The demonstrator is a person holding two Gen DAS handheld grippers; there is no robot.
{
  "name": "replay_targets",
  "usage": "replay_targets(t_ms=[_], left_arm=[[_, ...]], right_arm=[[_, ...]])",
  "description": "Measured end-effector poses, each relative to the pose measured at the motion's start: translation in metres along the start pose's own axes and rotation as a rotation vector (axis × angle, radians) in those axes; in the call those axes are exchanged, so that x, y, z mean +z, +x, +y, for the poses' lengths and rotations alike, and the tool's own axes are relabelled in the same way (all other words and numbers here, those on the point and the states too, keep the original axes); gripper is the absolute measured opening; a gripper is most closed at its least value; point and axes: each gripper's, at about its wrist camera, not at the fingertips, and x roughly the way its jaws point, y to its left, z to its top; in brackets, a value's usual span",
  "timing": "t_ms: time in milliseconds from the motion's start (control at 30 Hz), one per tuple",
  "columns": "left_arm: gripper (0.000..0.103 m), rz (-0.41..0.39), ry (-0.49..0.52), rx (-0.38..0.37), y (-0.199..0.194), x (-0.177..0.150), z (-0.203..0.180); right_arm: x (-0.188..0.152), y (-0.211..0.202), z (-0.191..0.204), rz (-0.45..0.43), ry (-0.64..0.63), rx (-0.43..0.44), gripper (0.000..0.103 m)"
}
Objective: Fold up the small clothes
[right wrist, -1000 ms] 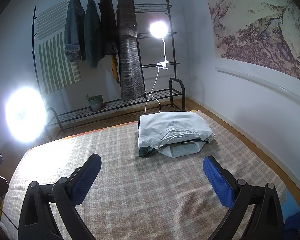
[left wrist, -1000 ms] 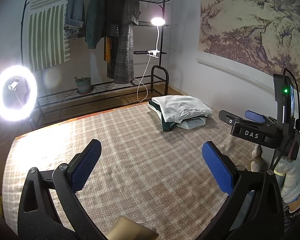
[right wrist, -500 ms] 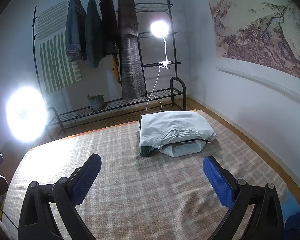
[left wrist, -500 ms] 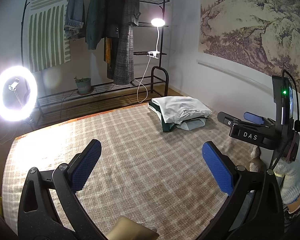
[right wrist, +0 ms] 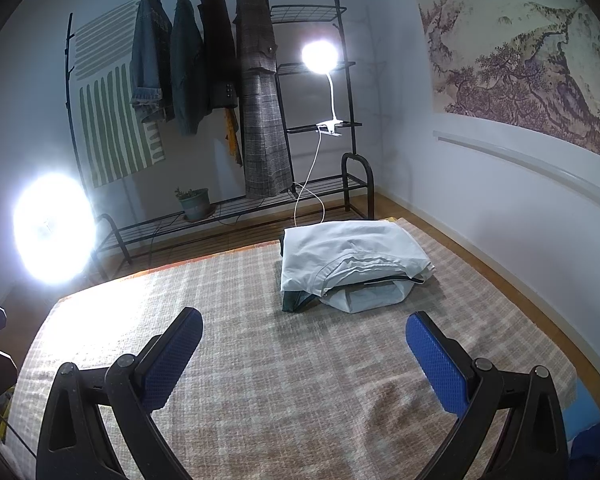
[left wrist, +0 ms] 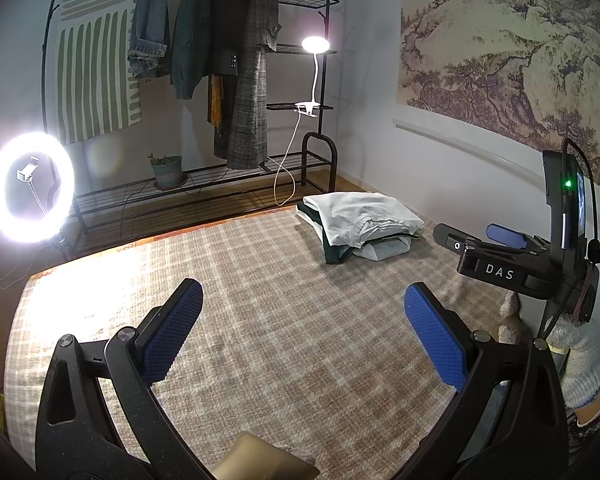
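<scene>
A pile of folded clothes [left wrist: 360,224], pale grey on top with a dark green piece beneath, lies at the far right of the checked beige blanket [left wrist: 260,320]. It also shows in the right wrist view [right wrist: 352,264]. My left gripper [left wrist: 300,320] is open and empty, held above the blanket well short of the pile. My right gripper [right wrist: 304,340] is open and empty, closer to the pile and facing it. The right gripper's body [left wrist: 512,256] shows at the right of the left wrist view.
A black clothes rack [right wrist: 236,100] with hanging jackets stands behind the blanket, with a clip lamp [right wrist: 320,56] and a potted plant [right wrist: 194,202]. A ring light [left wrist: 30,186] glows at far left. A tan object [left wrist: 260,460] lies below the left gripper. Wall at right.
The right gripper has moved slightly forward toward the pile, which looks a little nearer. The left gripper has barely moved. Both stay open.
</scene>
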Motion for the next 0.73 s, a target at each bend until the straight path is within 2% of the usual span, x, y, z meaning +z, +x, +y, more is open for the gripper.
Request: replay_targets(t_ms=[733], left_arm=[[0.103, -0.013, 0.017, 0.001, 0.0042, 0.0053, 0.0033]], right_arm=[[-0.0040, 0.0017, 0.0015, 0.011, 0.021, 0.018, 0.103]])
